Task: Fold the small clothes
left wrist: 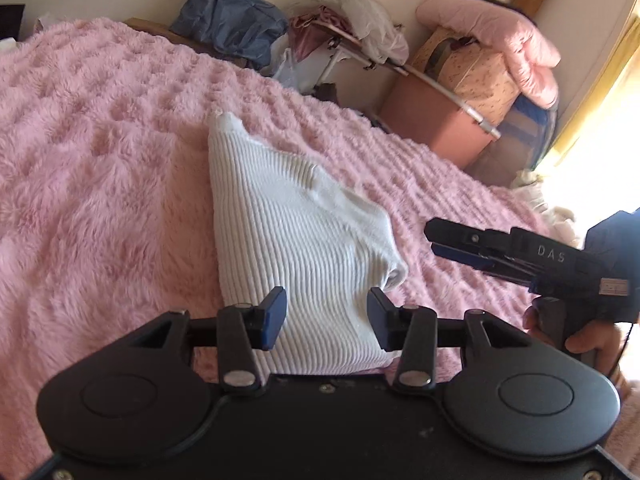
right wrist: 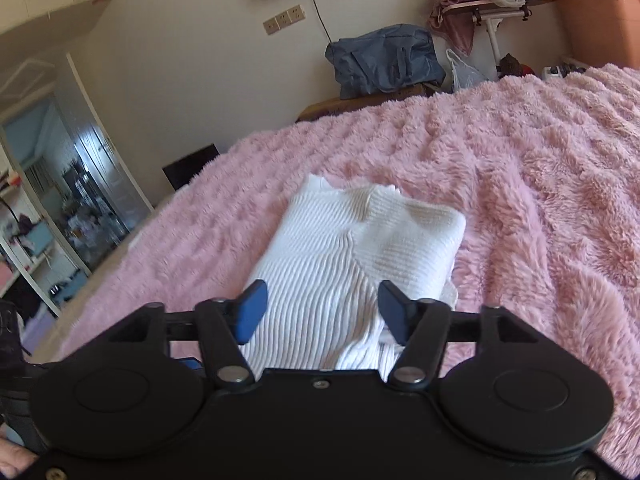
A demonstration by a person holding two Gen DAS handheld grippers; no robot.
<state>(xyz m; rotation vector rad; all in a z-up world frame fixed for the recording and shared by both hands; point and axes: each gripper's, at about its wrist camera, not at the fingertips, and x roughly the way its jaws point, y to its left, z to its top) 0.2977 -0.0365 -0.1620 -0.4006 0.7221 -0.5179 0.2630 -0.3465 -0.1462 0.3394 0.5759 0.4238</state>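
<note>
A white ribbed knit garment (left wrist: pixel 292 236) lies folded into a compact shape on the pink fluffy blanket (left wrist: pixel 100 168). My left gripper (left wrist: pixel 326 316) is open, its blue pads either side of the garment's near edge, holding nothing. The right gripper (left wrist: pixel 434 236) shows from the side in the left wrist view, to the right of the garment, above the blanket. In the right wrist view the garment (right wrist: pixel 352 248) lies ahead, a folded flap on its right half. My right gripper (right wrist: pixel 320 312) is open over its near end, empty.
The blanket (right wrist: pixel 540 200) covers the whole bed. Beyond the bed stand a blue bag (left wrist: pixel 228 20), a rack with clothes (left wrist: pixel 344 28), a pink bin (left wrist: pixel 436 120) and pink bedding (left wrist: pixel 500 36). A mirrored wardrobe (right wrist: pixel 60 200) stands at the left.
</note>
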